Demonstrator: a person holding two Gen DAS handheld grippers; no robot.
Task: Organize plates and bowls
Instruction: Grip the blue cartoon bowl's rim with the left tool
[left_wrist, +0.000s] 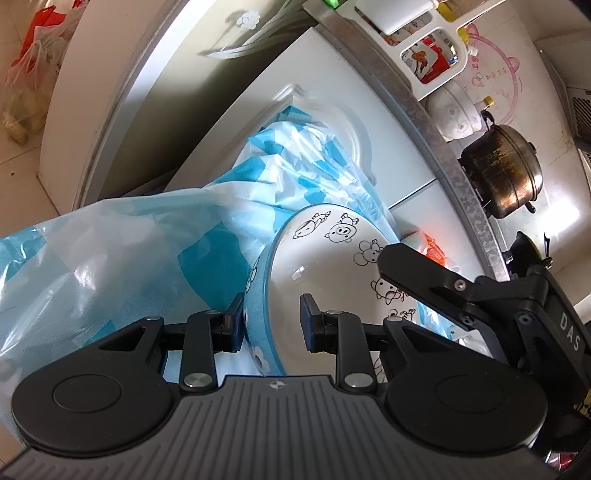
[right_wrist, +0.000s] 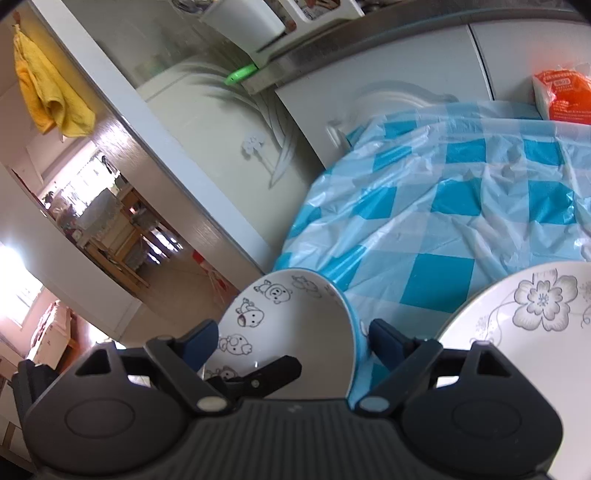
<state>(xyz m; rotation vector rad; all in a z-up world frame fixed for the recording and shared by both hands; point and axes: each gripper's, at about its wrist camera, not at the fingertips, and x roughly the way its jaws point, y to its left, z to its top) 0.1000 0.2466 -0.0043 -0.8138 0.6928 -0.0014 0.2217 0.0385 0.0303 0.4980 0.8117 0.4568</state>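
At lower centre of both wrist views, a tilted cartoon-animal bowl.
Left view: the left gripper clamps the white, blue-sided bowl by its rim. Right view: the right gripper stands wide around the bowl, pads apart from it; a flowered plate lies lower right on the checked desk.

Tilted white bowl with cartoon animals and blue outside, beside flower-patterned white plate on checked cloth

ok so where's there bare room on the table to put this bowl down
Most room is the checked tablecloth stretching from the cartoon bowl back to the white cabinet door, left of the orange packet. It is crowded near the front: the flowered plate fills the right corner, beside the right gripper, whose jaws straddle the bowl.
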